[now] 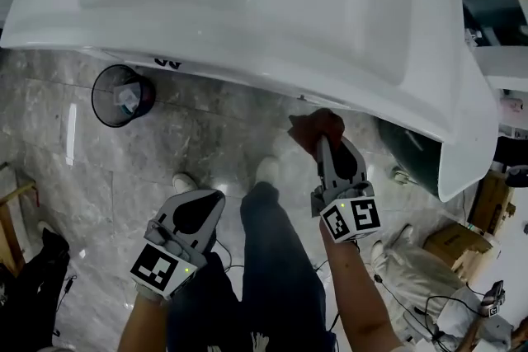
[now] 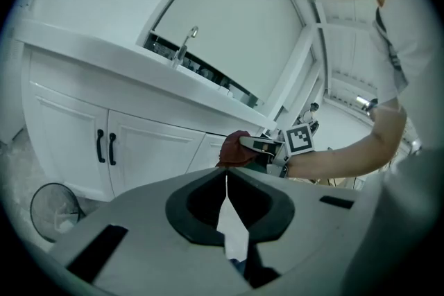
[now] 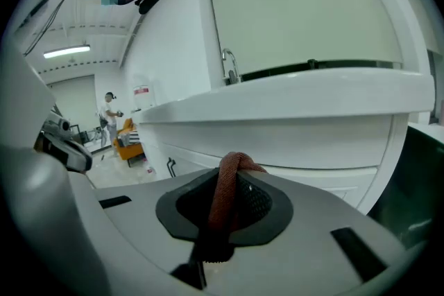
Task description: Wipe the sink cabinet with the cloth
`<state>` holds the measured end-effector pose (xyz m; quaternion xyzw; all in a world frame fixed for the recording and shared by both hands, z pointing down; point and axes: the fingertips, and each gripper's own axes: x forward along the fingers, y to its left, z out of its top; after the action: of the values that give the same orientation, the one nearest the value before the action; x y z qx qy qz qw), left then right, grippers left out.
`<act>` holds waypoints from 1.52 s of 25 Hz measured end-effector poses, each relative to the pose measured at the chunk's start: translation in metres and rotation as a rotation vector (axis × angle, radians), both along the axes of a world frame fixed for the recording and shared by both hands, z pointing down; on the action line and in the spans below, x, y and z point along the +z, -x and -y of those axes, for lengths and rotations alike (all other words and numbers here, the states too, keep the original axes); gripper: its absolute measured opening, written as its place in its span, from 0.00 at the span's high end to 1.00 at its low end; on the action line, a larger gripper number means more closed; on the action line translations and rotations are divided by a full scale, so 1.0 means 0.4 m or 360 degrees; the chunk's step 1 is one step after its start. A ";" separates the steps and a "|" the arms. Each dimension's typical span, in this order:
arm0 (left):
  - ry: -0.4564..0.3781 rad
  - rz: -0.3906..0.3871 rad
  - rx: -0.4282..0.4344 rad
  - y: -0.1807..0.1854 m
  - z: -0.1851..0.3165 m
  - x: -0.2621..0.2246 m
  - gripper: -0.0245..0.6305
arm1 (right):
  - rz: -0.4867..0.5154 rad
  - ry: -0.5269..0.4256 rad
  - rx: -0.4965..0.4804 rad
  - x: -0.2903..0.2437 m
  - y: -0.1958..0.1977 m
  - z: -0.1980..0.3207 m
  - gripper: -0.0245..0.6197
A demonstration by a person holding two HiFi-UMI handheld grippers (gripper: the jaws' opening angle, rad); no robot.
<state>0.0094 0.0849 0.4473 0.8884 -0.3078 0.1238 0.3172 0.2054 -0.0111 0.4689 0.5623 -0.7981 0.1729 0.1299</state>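
A dark red cloth (image 1: pixel 318 128) is bunched at the tip of my right gripper (image 1: pixel 324 146), which is shut on it just below the white sink's (image 1: pixel 247 21) front rim. In the right gripper view the cloth (image 3: pixel 227 194) runs as a folded strip between the jaws, close to the white cabinet (image 3: pixel 326 170) under the counter. My left gripper (image 1: pixel 200 204) hangs lower, above the floor, shut with nothing in it. The left gripper view shows its jaws (image 2: pixel 226 177) meeting, the cabinet doors (image 2: pixel 139 149) with black handles, and the cloth (image 2: pixel 232 149) held at the cabinet front.
A black mesh waste bin (image 1: pixel 122 95) stands on the grey marble floor (image 1: pixel 190 136) to the left. The person's legs and white shoes (image 1: pixel 266 169) are under the sink edge. A cardboard box (image 1: pixel 450 243) and cables lie at the right. A faucet (image 2: pixel 186 41) rises from the counter.
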 end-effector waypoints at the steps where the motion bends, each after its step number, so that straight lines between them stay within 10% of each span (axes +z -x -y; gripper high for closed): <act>1: -0.0009 -0.0005 -0.0016 0.010 0.005 -0.020 0.94 | 0.0018 0.0001 -0.0010 -0.027 0.015 -0.006 0.88; 28: -0.0619 -0.0175 -0.0297 0.158 0.004 -0.871 0.94 | 0.0255 -0.0459 -0.0581 -1.003 0.341 -0.175 0.88; 38: -0.0815 -0.0122 -0.0384 0.191 0.014 -1.030 0.94 | 0.0302 -0.0647 -0.0762 -1.167 0.383 -0.189 0.87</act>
<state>-0.0671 0.0794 0.0351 0.9006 -0.4203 -0.0304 0.1063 0.0523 0.0647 0.0019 0.3545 -0.9344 0.0262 -0.0230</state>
